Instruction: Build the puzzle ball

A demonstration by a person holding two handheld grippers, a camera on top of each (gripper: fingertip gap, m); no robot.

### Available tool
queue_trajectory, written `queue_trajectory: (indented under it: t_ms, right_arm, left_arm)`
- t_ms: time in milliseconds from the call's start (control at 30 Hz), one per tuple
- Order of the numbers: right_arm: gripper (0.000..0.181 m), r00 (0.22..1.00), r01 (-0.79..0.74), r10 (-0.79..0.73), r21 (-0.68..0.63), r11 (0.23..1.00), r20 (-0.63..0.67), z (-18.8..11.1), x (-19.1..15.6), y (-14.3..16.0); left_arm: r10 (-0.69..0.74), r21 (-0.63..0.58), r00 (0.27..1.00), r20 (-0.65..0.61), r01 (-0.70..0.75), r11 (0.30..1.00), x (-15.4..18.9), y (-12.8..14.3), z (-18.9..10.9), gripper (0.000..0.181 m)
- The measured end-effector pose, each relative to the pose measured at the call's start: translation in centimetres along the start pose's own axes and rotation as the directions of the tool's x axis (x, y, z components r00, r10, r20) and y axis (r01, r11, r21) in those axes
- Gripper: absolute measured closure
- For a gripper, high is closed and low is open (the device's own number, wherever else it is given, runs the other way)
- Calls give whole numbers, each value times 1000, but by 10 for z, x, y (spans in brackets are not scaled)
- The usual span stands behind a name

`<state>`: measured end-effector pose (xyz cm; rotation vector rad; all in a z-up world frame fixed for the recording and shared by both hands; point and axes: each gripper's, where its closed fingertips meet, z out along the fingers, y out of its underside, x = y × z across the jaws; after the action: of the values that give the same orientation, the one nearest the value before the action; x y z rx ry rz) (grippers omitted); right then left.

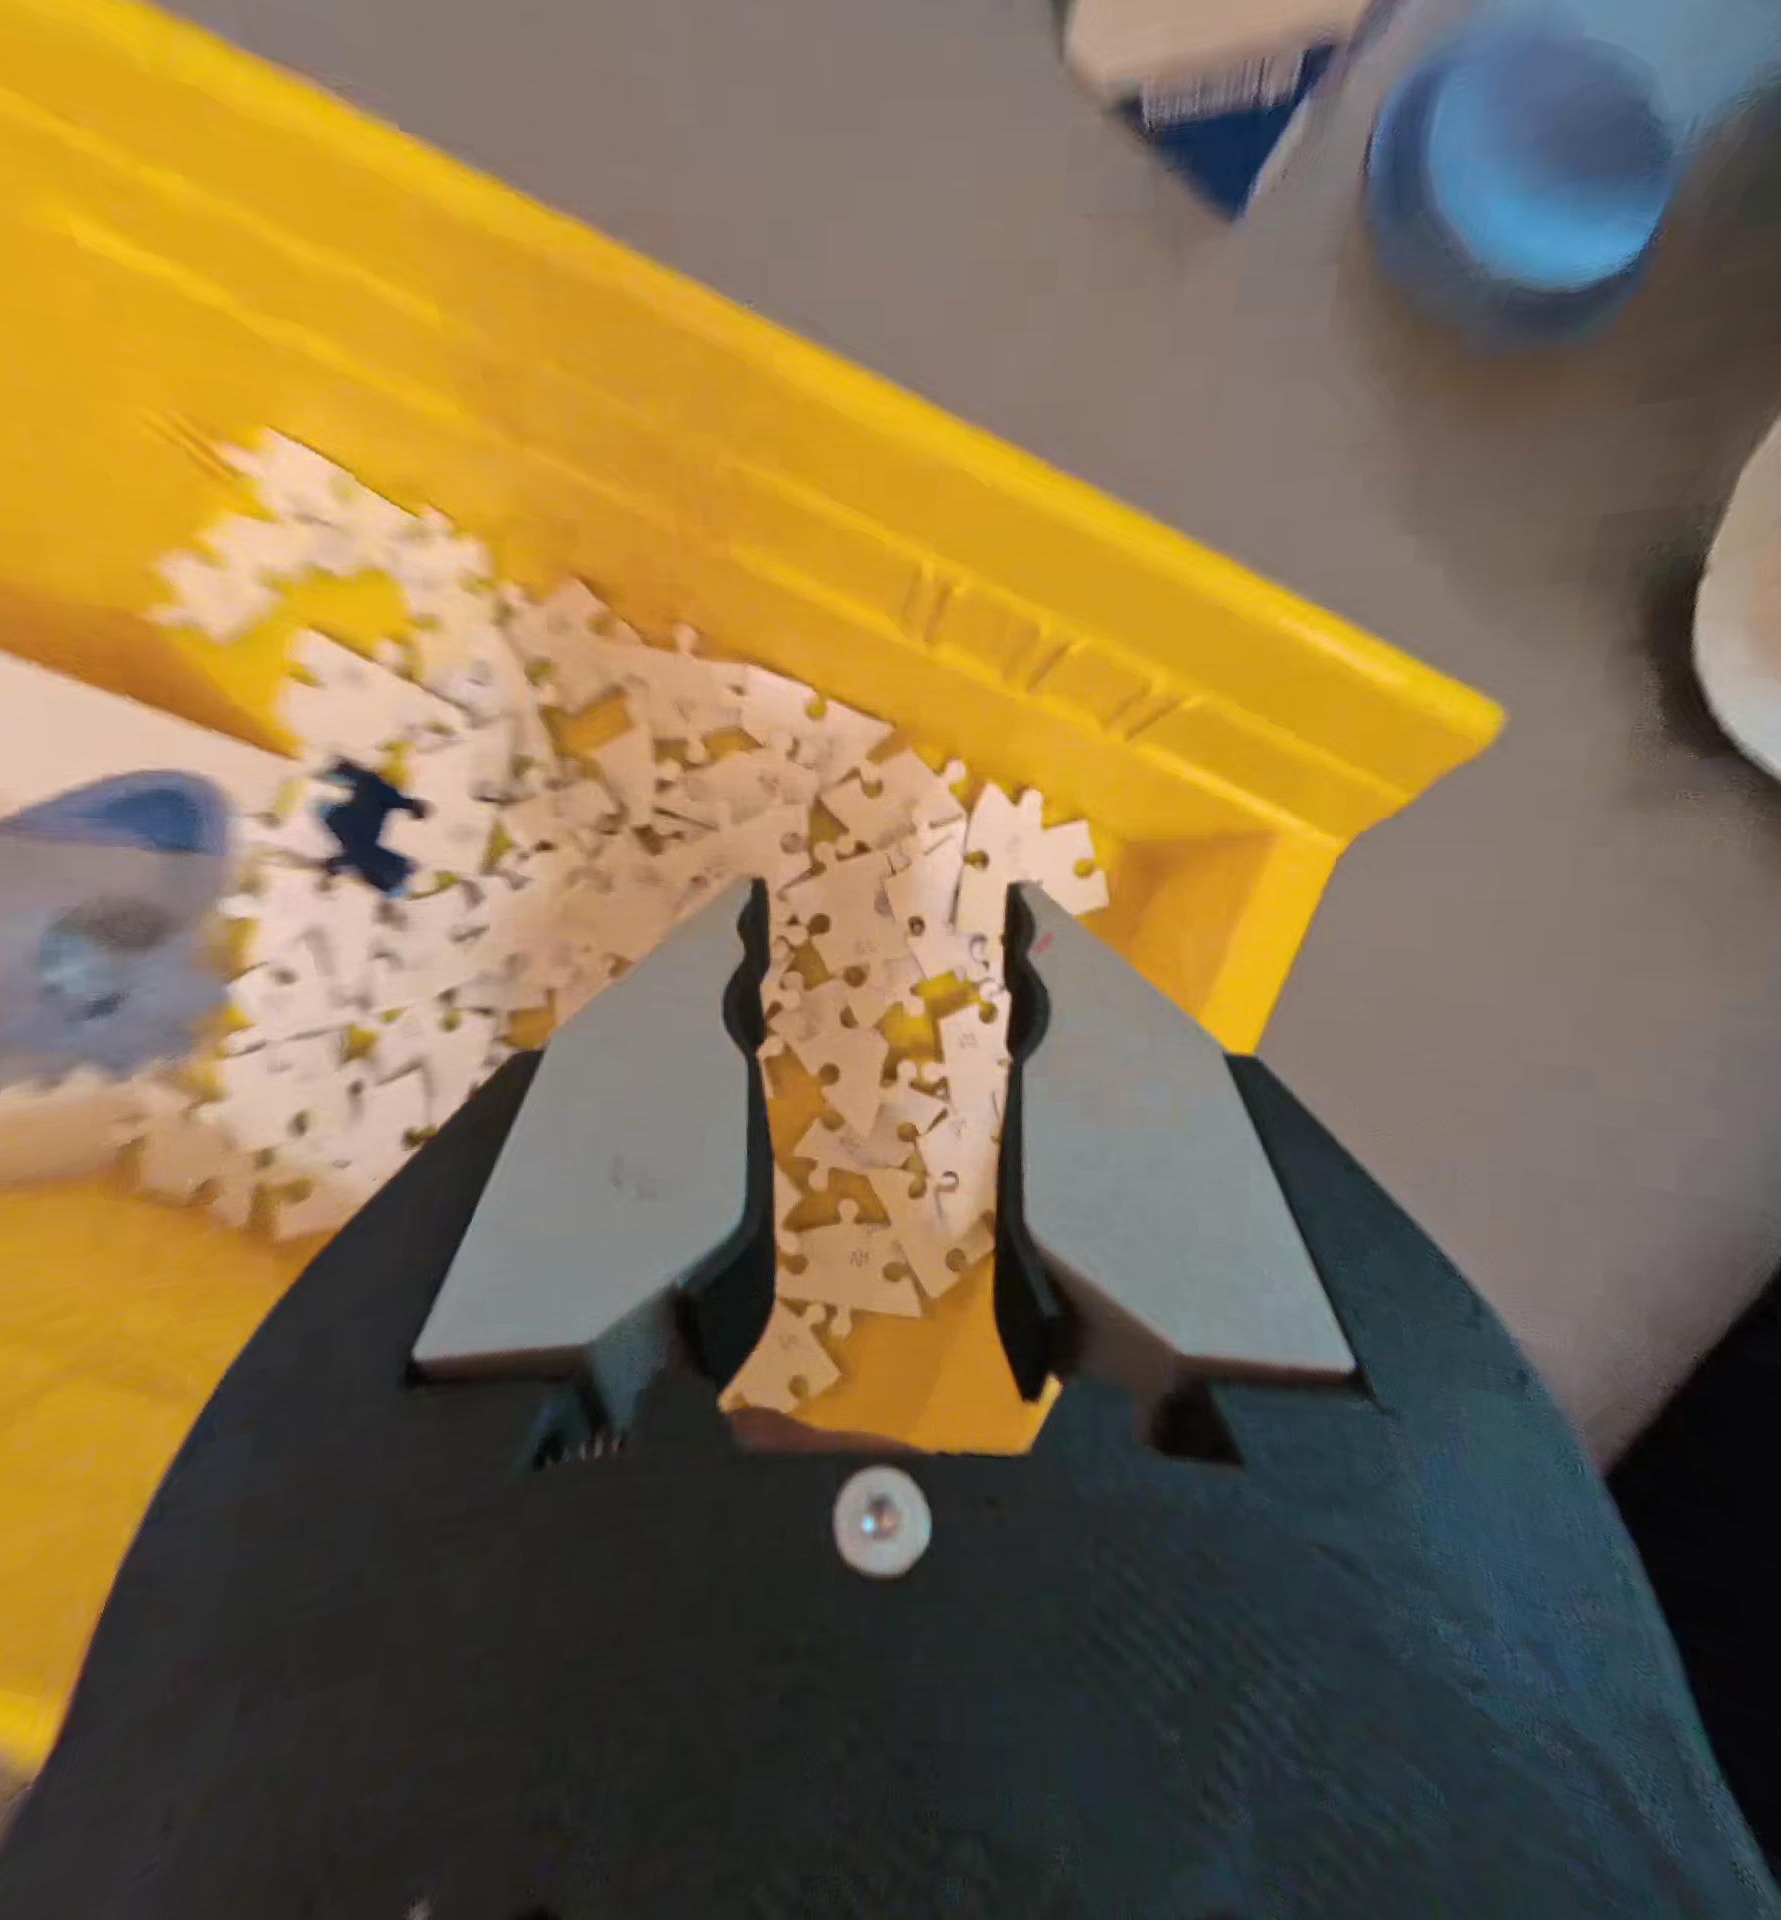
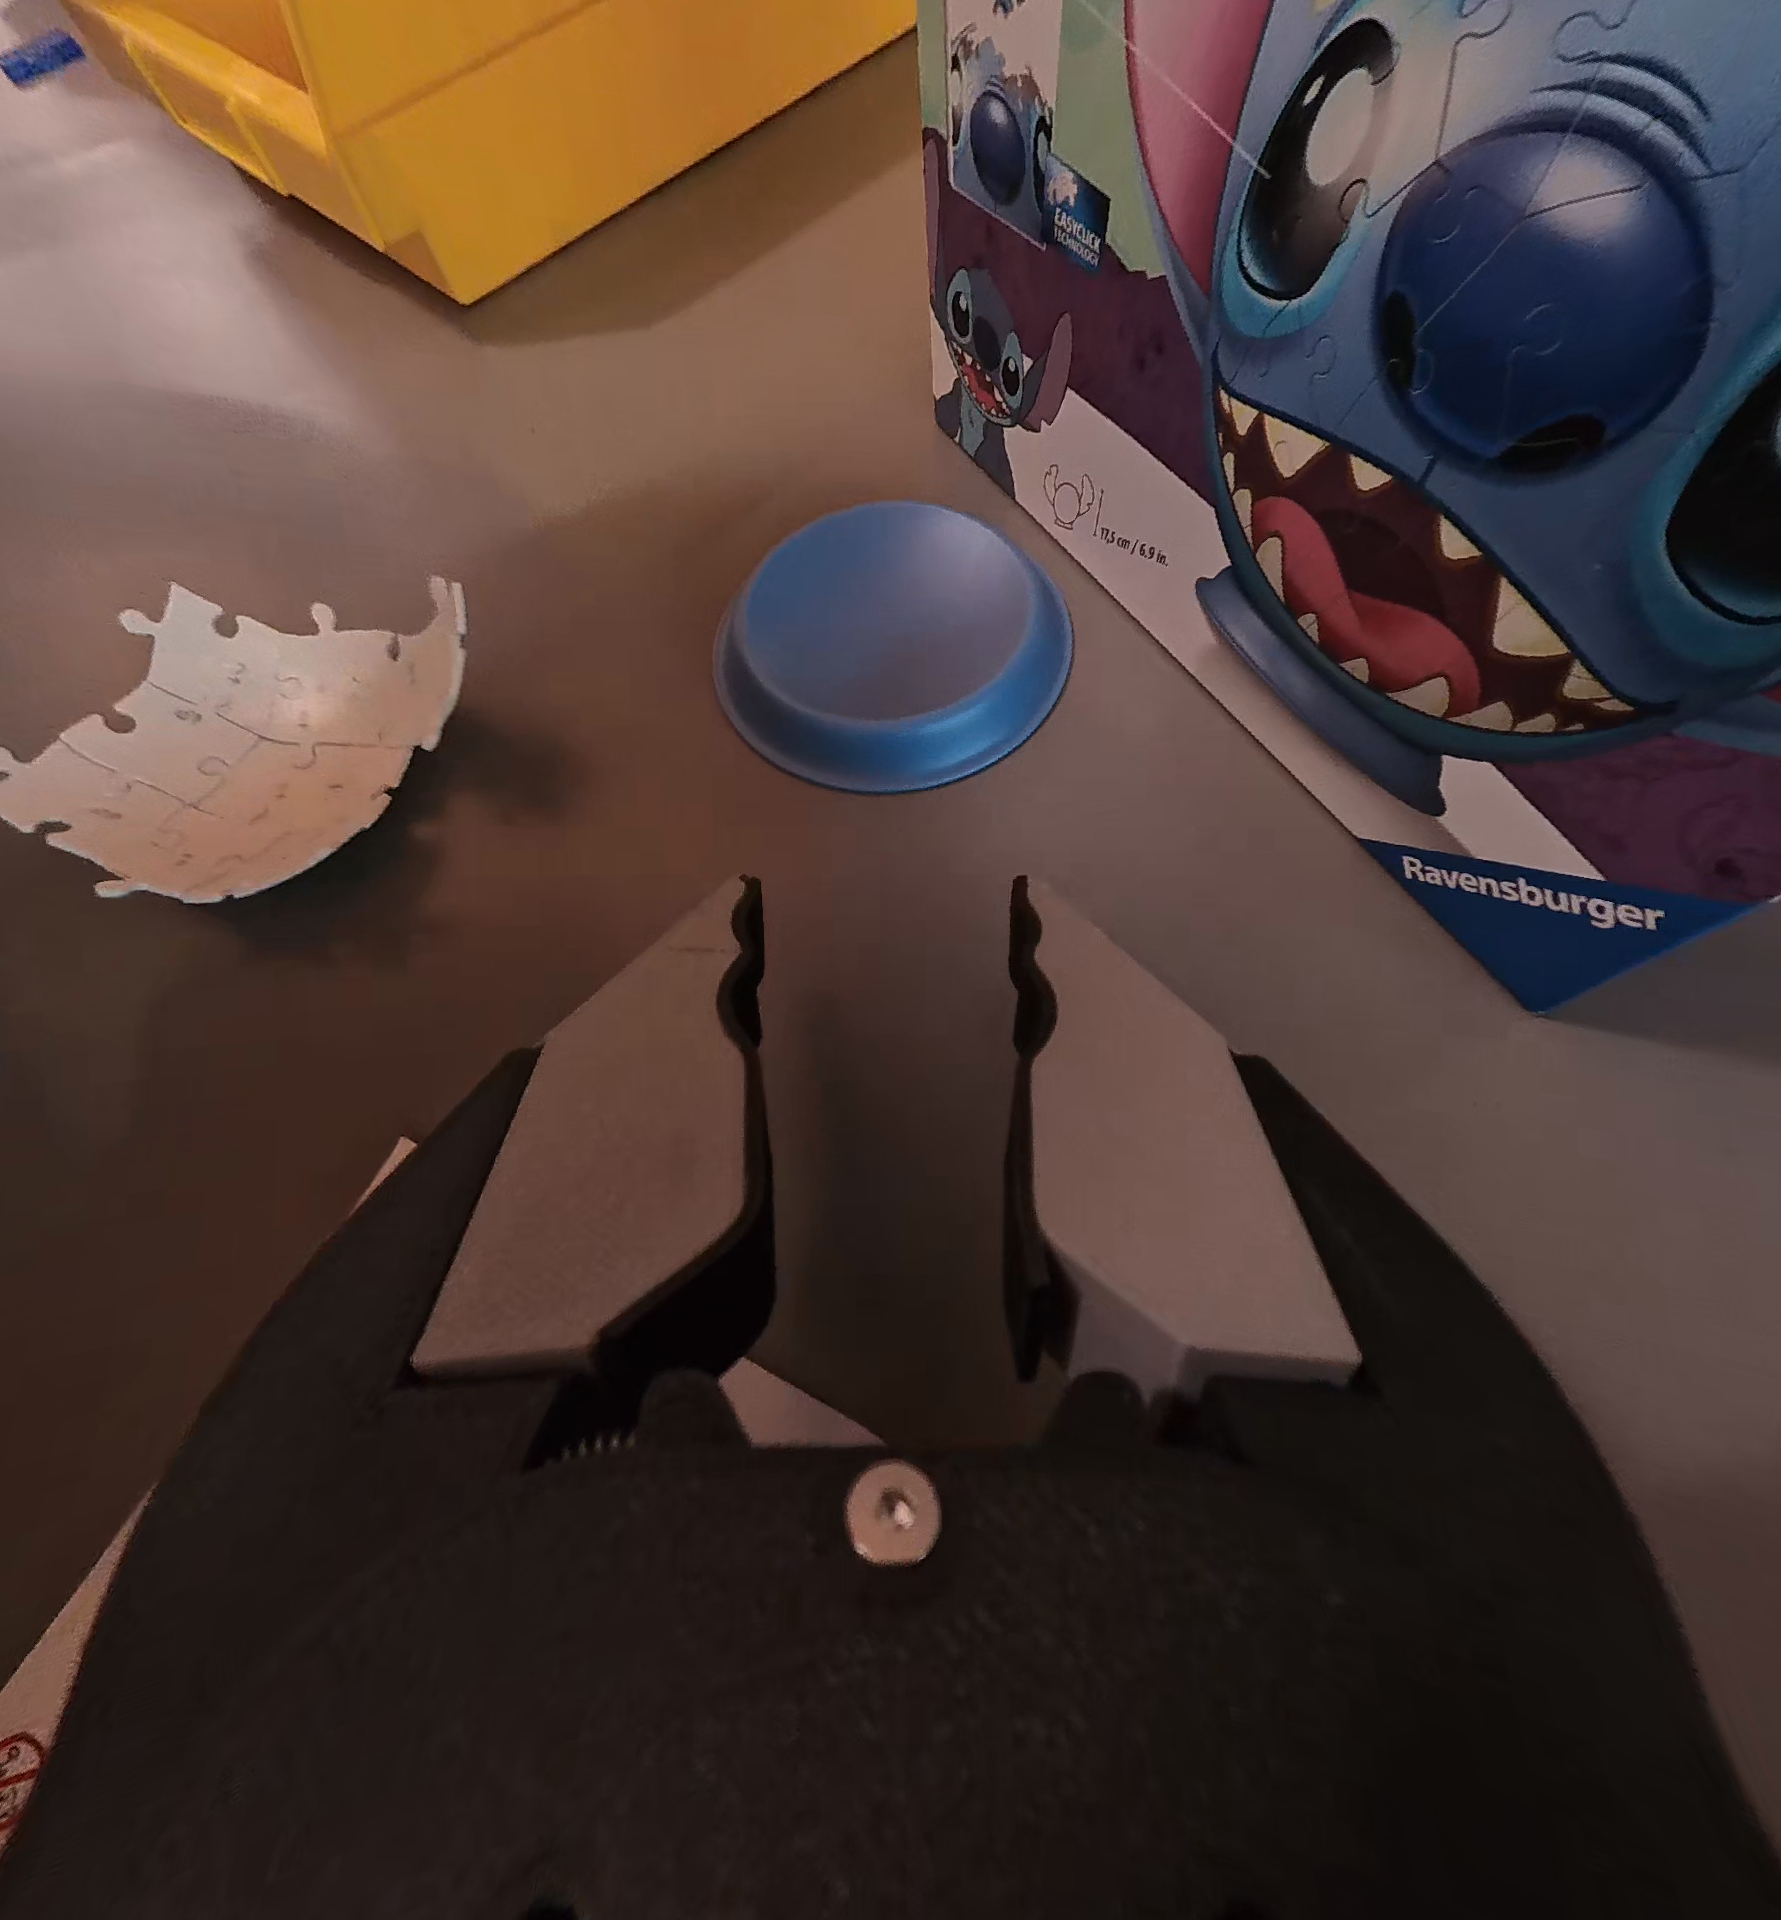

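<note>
Grippers first: our left gripper (image 1: 881,894) hangs over the yellow bin (image 1: 865,520) with its fingers (image 1: 637,1122) spread and nothing between them, the tips above a heap of loose pieces (image 1: 595,831) that lie white side up; one dark blue piece (image 1: 366,826) lies face up among them, and the far side of the heap is blurred. Our right gripper (image 2: 878,894) hovers above the grey table (image 2: 1125,1039), its fingers (image 2: 647,1132) likewise apart and empty. Ahead of it sits the blue stand (image 2: 891,649), round and dished, just beside the puzzle box (image 2: 1437,416), which stands upright and bears a picture of a blue cartoon creature and some printed writing, including a maker's mark on a blue corner. Left of the stand, well apart from it, rests the shell (image 2: 231,743), a curved section of joined pieces, white inside facing up. A paper sheet (image 2: 13,1704) with a small red symbol lies under our right gripper.
</note>
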<state>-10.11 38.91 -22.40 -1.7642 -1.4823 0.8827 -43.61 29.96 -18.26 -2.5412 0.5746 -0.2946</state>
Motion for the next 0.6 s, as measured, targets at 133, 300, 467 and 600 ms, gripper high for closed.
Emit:
queue_trajectory:
  t_ms: [133, 300, 467, 600]
  right_arm:
    - [136, 1000, -10, 10, 17, 1000, 18, -3, -2, -1]
    - [136, 1000, -6, 6, 1, 1000, 30, -1, -4, 1]
    - [137, 1000, 1, -1, 5, 1000, 28, -2, -5, 0]
    - [137, 1000, -5, 5, 7, 1000, 27, -2, -4, 0]
  left_arm:
    - [98, -219, 994, -50, -106, 970, -9, 25, 35, 135]
    - [158, -252, 982, -103, -180, 951, 2, 36, 46, 146]
    - [186, -261, 981, -53, -194, 946, -2, 39, 47, 176]
    - [199, -319, 947, 253, -113, 941, -64, 44, 25, 178]
